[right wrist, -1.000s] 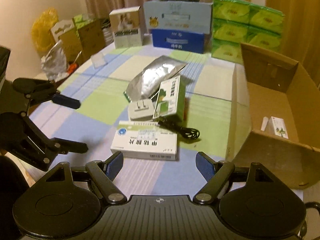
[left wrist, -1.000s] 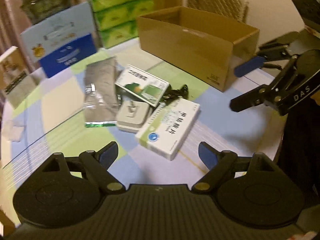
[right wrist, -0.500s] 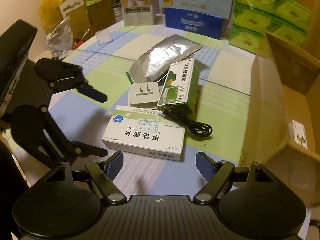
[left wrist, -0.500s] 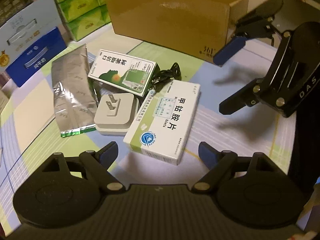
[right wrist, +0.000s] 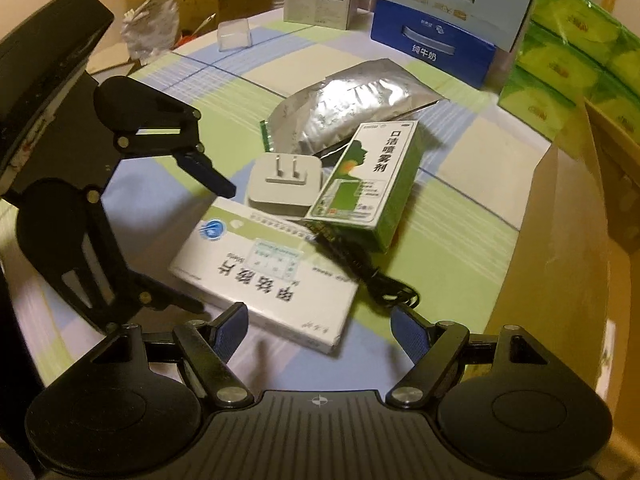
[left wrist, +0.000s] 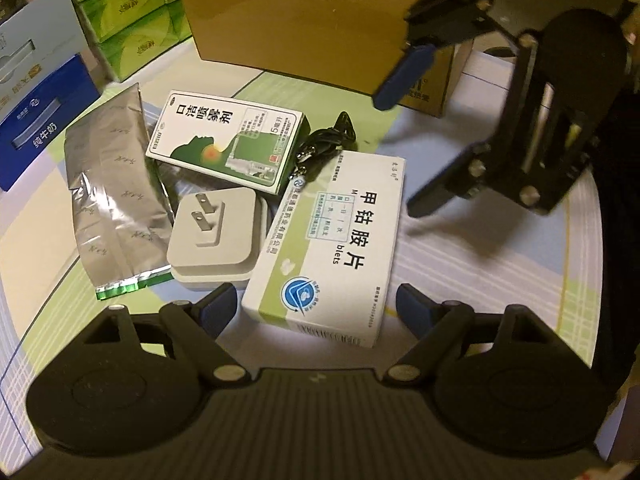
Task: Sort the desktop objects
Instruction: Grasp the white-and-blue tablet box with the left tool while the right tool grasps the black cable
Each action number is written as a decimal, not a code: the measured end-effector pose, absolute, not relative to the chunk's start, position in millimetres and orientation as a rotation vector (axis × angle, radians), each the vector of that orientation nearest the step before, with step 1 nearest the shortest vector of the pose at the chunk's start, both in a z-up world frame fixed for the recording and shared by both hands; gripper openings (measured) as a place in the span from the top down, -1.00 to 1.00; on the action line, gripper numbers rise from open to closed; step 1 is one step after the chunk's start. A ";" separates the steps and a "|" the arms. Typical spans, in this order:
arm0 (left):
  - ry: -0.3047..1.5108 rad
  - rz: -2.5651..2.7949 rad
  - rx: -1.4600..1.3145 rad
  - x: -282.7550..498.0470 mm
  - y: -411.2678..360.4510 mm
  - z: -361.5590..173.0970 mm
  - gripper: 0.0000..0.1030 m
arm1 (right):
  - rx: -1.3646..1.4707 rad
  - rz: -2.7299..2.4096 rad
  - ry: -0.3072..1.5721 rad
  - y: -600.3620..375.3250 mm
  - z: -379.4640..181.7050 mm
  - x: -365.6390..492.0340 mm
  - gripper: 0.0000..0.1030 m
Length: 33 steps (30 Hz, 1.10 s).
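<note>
A brown corrugated cardboard box (left wrist: 320, 28) is standing at twelve o'clock in the left wrist view, its plain smooth wall facing the camera; its inside is not showing here. In the right wrist view its wall is filling the three o'clock edge (right wrist: 568, 240), and its contents cannot be made out.

The left gripper (left wrist: 316, 308) is hanging released, its jaws having just been closing a little, with the near end of a flat white-and-green cardboard medicine box (left wrist: 328, 252) lying between its blue pads but untouched. The right gripper (right wrist: 320, 328) is also standing open and empty above the near corner of that same box (right wrist: 264, 276).

The clutter is sitting on a checked cloth of pale green, blue and cream (left wrist: 500, 272). At ten o'clock from the medicine box a smooth, rounded-square white plastic plug adapter (left wrist: 216, 236) is lying prongs up, touching it. A glossy green-and-white spray carton (left wrist: 224, 144) is resting tilted at eleven o'clock, partly over a thin black coiled cable (left wrist: 328, 140). A crinkled silver foil pouch (left wrist: 112, 188) with a green sealed edge is lying at nine o'clock. Stacked green tissue packs (left wrist: 128, 12) and a blue milk carton (left wrist: 36, 120) are standing behind it.
</note>
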State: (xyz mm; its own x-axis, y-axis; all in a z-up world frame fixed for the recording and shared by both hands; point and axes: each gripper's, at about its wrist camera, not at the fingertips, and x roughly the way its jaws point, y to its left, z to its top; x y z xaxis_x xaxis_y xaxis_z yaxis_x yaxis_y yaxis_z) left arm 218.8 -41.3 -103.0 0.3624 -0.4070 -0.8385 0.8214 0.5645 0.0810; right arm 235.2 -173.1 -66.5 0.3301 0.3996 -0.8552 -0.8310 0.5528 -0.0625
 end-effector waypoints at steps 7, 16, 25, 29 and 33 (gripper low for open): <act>0.886 -0.867 0.549 221.9 -40.7 -104.2 -0.39 | -0.616 0.892 0.907 -160.5 -65.5 252.2 -0.37; 0.904 -0.923 0.589 215.4 -21.7 -102.4 -0.33 | -0.620 0.932 0.956 -142.8 -73.5 271.2 -0.18; 0.937 -0.901 0.588 207.5 7.6 -101.1 -0.28 | -0.581 0.943 1.017 -141.3 -67.7 269.0 0.73; 0.949 -0.866 0.581 201.2 17.9 -99.6 -0.28 | -0.557 0.912 1.083 -145.6 -68.5 263.3 0.81; 0.957 -0.837 0.568 192.7 24.6 -97.2 -0.29 | -0.471 0.880 1.201 -156.9 -70.2 258.7 0.84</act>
State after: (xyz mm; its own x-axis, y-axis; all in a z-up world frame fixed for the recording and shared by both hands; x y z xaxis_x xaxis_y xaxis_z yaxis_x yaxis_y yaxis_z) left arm 192.7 24.6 -97.2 0.3142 -0.3612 -0.8780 0.8220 0.5661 0.0613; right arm 258.7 -156.9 -70.2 0.0995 0.3332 -0.9376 -0.7933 0.5953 0.1274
